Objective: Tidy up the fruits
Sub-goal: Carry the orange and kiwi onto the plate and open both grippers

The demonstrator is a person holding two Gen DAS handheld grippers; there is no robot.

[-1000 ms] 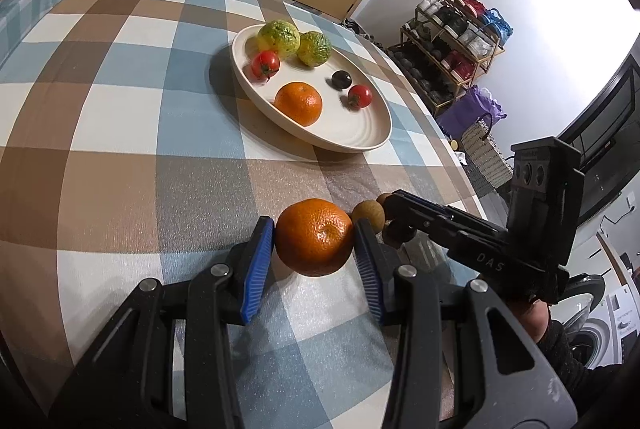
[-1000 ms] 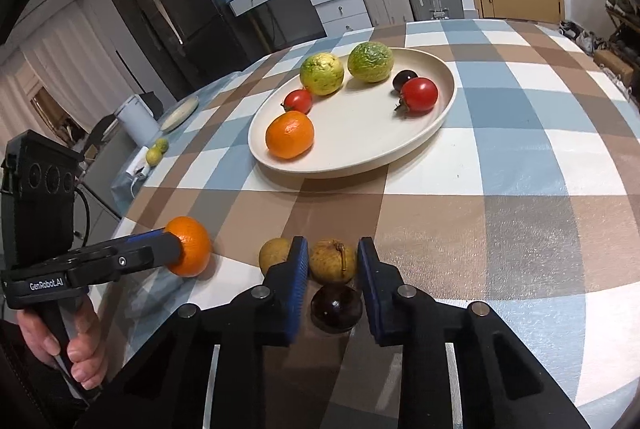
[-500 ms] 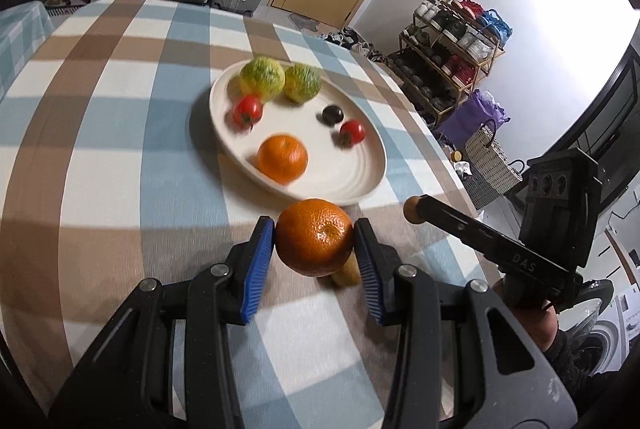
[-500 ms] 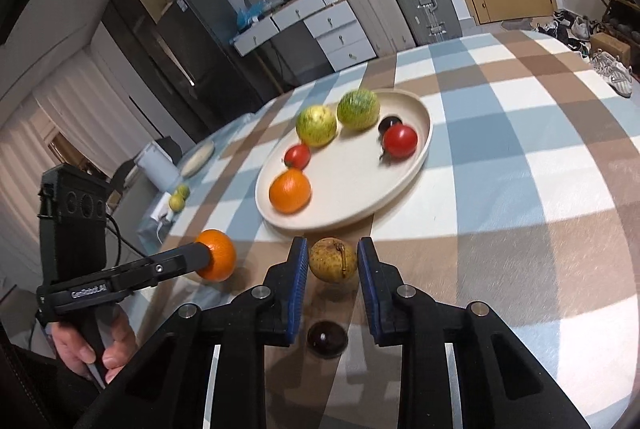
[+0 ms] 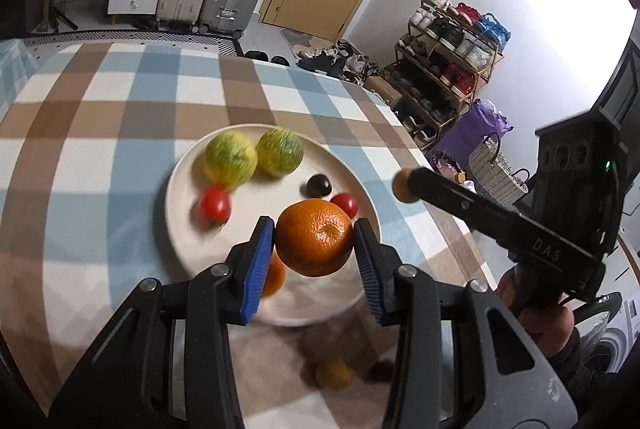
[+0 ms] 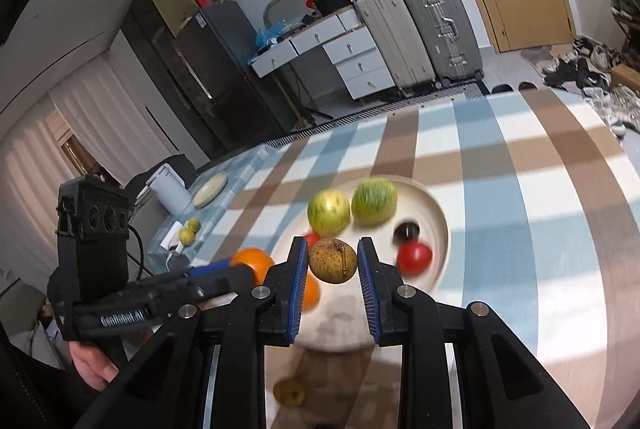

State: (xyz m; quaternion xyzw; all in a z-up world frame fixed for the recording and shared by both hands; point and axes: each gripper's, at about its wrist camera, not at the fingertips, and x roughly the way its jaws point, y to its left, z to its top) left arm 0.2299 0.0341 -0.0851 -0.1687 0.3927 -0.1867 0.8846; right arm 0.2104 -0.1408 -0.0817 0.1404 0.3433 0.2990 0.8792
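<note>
My left gripper (image 5: 314, 243) is shut on an orange (image 5: 314, 237), held in the air above the near part of the white plate (image 5: 176, 189). My right gripper (image 6: 333, 261) is shut on a small brown speckled fruit (image 6: 333, 260), also raised over the plate (image 6: 438, 225). On the plate lie two green-yellow fruits (image 5: 230, 159), two red tomatoes (image 5: 215, 204), a dark plum (image 5: 319, 185) and another orange (image 5: 274, 277), partly hidden behind my left fingers. A brown fruit (image 5: 334, 375) and a dark fruit (image 5: 380, 369) remain on the checked cloth near the plate.
The round table carries a blue, brown and white checked cloth (image 5: 100, 133). At its far left edge stand a white box, a small dish and two small green fruits (image 6: 190, 231). Suitcases, drawers, a shoe rack (image 5: 448, 41) and a door stand beyond the table.
Both grippers have risen off the cloth with their fruits and moved forward until they hang over the plate. One brown fruit and the dark fruit stayed behind on the cloth.
</note>
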